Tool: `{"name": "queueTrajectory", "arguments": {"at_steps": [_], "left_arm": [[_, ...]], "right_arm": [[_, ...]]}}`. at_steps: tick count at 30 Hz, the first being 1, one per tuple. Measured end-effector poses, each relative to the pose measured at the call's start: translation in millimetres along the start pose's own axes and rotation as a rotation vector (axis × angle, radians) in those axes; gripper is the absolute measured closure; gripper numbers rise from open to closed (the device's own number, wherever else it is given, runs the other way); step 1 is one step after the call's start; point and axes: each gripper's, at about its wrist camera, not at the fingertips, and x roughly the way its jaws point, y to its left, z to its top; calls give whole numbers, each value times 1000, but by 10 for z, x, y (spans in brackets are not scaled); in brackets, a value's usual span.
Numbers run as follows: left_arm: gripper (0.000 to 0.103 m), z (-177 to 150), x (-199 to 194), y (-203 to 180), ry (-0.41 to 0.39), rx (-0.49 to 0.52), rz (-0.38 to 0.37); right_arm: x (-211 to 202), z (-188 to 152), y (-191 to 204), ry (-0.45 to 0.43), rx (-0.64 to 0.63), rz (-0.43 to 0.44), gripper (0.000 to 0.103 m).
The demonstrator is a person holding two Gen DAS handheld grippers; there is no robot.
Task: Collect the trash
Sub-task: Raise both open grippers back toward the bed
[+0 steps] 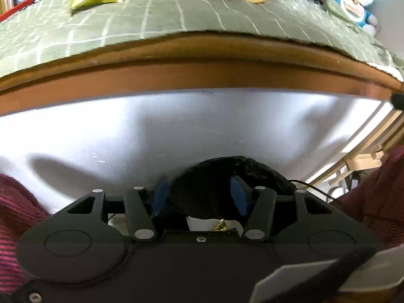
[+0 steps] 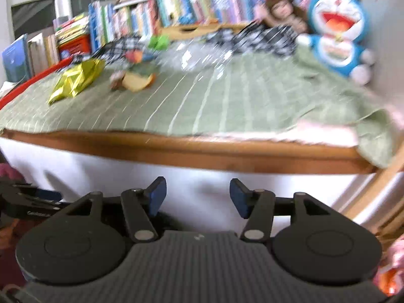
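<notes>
The yellow wrapper (image 2: 75, 80) lies on the bed (image 2: 202, 106), beside a peel (image 2: 139, 80). It is judged light and crinkly; a raised fold should be pinched. Both grippers (image 1: 199, 197) (image 2: 198, 197) are spread, empty.

I see a wooden-framed bed (image 2: 176, 149) covered by a green checked blanket (image 2: 227, 101). On the blanket lie a crumpled yellow wrapper (image 2: 75, 79), an orange peel (image 2: 139, 82) just beside a brownish scrap, clear plastic (image 2: 194, 56) farther back — blurred — and a blue plush toy (image 2: 338, 32) at the far right corner, near a doll (image 2: 280, 10).
</notes>
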Motion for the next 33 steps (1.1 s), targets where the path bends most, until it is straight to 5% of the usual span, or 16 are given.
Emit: {"name": "queueTrajectory", "arguments": {"at_steps": [10,19,33], "left_arm": [[37,-79,-187,82,-45,3,9],[31,-89,-317,-4,-74,32,9],[29,-113,-400,3,-80,54,22]], "right_arm": [[-510,124,-289,-117,27,-173,28],[-901,132,-407,-201,38,-155,22],[-1013,76,-136,-203,-18,-49,21]]}}
